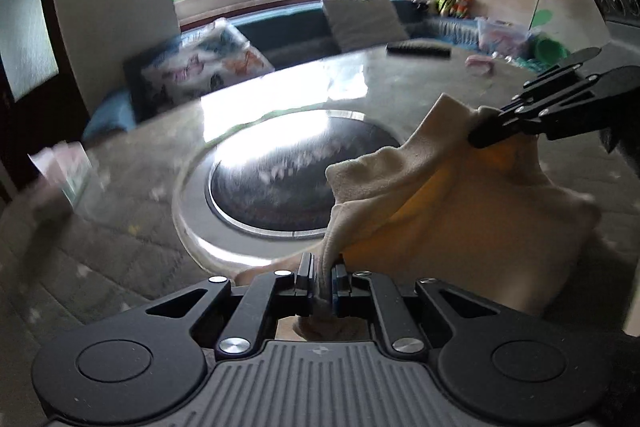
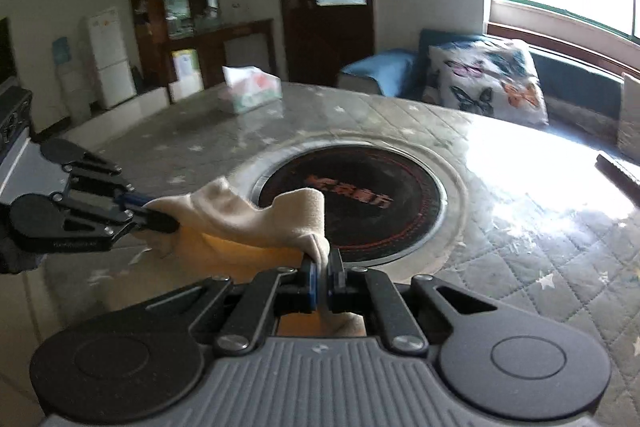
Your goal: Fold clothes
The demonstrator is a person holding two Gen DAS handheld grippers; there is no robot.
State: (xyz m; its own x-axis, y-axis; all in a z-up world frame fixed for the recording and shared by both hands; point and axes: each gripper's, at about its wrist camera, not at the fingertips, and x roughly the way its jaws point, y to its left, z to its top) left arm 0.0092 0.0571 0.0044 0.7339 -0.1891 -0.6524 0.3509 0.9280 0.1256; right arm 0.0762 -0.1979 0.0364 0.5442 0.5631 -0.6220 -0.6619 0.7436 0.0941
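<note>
Both grippers clamp the same cream garment (image 1: 472,195), held up off the table (image 1: 120,187) betw. them. Left gripper (image 1: 322,279) is pinched tight on one bunched edge of the cloth, fabric squeezed betw. the pads; no gap visible. Right gripper (image 2: 322,277) likewise closed on another corner of the cloth, w/ a fold sticking up just above its fingertips. The garment spans from one gripper to the other and sags a bit in the middle; its underside looks orange-ish in the light. Below/behind it sits the round dark inset (image 2: 352,203) in the table centre, w/ red markings too blurred to read.

Containers: a tissue box (image 2: 252,89) at the table's far side, white tissue poking out the top. Across the room, a clear plastic bin (image 1: 502,35) on the bench by the wall, contents pinkish, can't tell what. A green bowl-like tub (image 1: 550,49) next to it, inside not visible.

Also on the table: a dark remote (image 1: 418,49) at the far edge. Butterfly cushion (image 2: 486,83) on the sofa by the window.
</note>
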